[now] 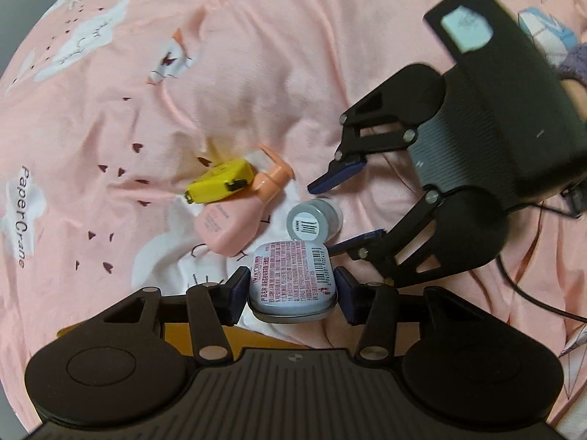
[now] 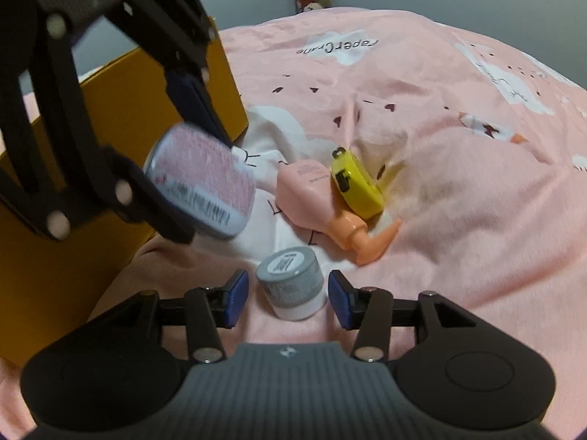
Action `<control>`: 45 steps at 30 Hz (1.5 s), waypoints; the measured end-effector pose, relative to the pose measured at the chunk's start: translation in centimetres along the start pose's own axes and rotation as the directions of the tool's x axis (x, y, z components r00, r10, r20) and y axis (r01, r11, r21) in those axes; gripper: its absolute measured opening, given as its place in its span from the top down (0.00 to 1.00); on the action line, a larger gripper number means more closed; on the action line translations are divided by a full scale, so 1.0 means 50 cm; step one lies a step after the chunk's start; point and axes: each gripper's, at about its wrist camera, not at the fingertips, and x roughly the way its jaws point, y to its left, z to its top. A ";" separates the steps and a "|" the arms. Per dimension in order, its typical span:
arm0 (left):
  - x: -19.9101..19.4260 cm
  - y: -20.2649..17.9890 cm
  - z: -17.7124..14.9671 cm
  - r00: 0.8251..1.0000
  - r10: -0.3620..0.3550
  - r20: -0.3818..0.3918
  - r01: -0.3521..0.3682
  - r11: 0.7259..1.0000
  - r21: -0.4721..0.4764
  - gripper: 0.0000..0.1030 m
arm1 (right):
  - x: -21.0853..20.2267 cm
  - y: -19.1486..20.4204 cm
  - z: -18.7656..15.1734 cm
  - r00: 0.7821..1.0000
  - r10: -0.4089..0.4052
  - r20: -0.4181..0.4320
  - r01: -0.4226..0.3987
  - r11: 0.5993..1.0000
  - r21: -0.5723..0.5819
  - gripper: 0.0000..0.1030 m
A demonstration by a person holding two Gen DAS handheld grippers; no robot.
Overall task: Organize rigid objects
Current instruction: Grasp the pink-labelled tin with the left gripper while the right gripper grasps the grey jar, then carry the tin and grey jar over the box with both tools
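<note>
— Open pink printed bedsheet (image 2: 458, 220) beyond and right of the cluster.
— Crowded nearer: tall yellow cardboard box (image 2: 121, 117) walling the left; pink pump bottle (image 2: 315, 198) touching yellow tape measure (image 2: 357, 183); small grey round jar (image 2: 291, 282) just before them, flanked by blue gripper pads (image 2: 236, 302).

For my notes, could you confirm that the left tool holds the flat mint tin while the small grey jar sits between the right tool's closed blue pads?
Not quite: in the right wrist view the right tool stands open around the small grey jar, pads apart from it. The left tool does hold the flat mint tin.
</note>
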 end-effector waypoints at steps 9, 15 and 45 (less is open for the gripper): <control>-0.041 0.007 -0.021 0.995 -0.015 0.094 0.020 0.998 -0.059 0.45 | 0.027 0.014 0.013 0.999 -0.029 -0.046 0.026 0.998 -0.060 0.58; -0.097 0.001 -0.057 0.978 -0.026 0.206 0.047 0.994 -0.099 0.45 | -0.006 0.020 0.017 0.999 -0.023 -0.041 0.022 0.999 -0.026 0.58; -0.144 0.104 -0.412 0.963 0.148 0.226 -0.077 0.953 -0.293 0.45 | -0.055 0.356 0.294 0.997 0.071 -0.031 -0.078 0.928 -0.365 0.58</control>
